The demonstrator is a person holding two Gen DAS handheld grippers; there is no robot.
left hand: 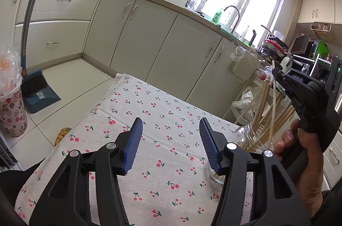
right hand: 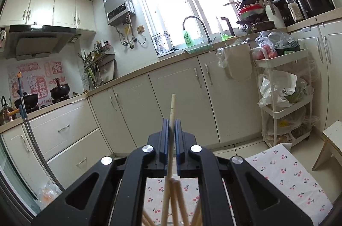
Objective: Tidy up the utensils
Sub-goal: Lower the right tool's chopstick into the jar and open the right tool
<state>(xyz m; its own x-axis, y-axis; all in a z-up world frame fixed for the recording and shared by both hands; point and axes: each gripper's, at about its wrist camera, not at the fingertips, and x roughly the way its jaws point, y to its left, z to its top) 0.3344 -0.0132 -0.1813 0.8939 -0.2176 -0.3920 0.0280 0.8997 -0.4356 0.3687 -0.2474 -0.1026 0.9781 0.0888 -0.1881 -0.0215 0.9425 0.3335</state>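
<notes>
Step in hand: seating pale wooden chopstick (right hand: 172, 110) in clear glass jar (left hand: 254, 140) on cherry-print cloth worktop (left hand: 162, 119). Right hand-held gripper (right hand: 171, 129) clamped on it, lower end among others (depth unclear). Left hand-held gripper (left hand: 171, 140) spread apart, empty. Next: release cleanly without tipping jar.

Your left wrist view looks across the cherry-print tablecloth (left hand: 162, 110) from close above; your right wrist view tilts higher, sharing the cream base cabinets (left hand: 149, 37) (right hand: 175, 106).

"AXE" (green bottle (right hand: 186, 39))
</notes>
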